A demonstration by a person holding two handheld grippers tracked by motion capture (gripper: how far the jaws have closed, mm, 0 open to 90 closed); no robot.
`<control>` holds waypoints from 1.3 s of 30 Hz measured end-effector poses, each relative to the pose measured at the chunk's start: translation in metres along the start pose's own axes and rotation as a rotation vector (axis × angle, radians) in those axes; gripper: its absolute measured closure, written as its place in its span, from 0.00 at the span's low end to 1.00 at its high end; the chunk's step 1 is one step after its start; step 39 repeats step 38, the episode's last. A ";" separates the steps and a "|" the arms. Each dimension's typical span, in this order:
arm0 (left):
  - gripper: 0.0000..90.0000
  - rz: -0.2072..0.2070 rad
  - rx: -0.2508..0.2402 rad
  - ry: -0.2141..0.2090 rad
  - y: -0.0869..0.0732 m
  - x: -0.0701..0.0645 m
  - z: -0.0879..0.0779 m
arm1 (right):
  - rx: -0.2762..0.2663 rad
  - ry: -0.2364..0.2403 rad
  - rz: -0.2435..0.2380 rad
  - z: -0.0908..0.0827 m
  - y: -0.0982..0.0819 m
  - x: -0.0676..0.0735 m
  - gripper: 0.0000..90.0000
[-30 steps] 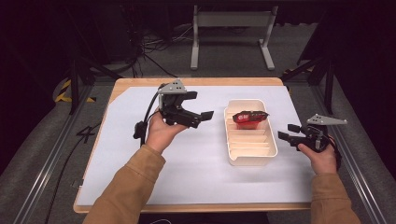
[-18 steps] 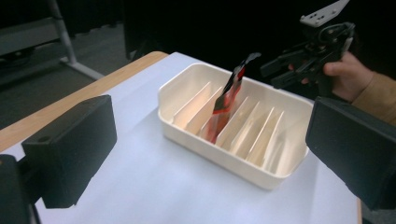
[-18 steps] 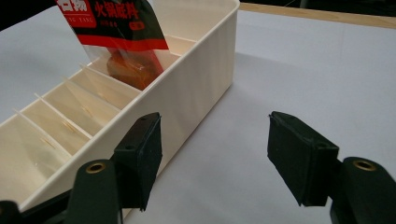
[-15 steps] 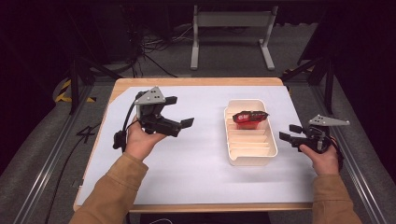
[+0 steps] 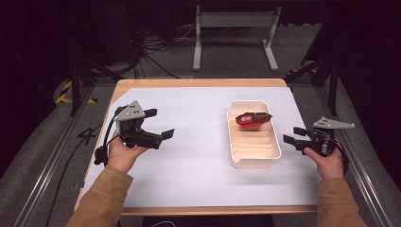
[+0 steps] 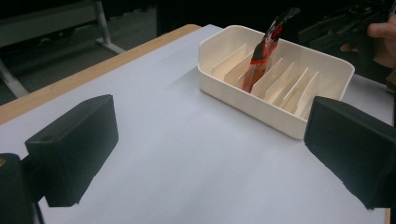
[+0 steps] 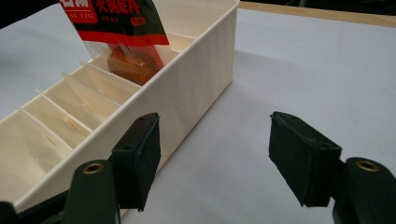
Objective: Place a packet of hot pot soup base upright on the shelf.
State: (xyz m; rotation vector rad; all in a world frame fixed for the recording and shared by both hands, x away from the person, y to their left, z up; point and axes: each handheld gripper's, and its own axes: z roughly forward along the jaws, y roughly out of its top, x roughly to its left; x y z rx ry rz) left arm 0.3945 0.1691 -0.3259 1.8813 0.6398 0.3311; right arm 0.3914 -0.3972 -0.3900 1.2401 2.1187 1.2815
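Note:
A cream tray with divider slots sits right of centre on the white sheet. A red snack packet stands in one of its far slots, upright and a little tilted. My left gripper is held open over the left part of the sheet, well away from the tray, with nothing between its jaws. Its own view looks across the bare sheet at the tray and packet. My right gripper is open just right of the tray, empty. Its view shows the tray's side wall close by its left jaw and the packet beyond.
The white sheet covers a wooden table with a bare strip along the far edge. Metal rails run beside the table at left and right. A grey frame stand and cables lie on the floor beyond.
My left gripper has drawn back leftwards and toward the near side, away from the tray. The right gripper has hardly moved. The packet stays in the tray.

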 end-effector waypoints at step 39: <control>0.06 -0.083 0.071 0.180 -0.110 0.026 0.003 | 0.035 0.009 0.002 0.011 -0.011 -0.006 0.36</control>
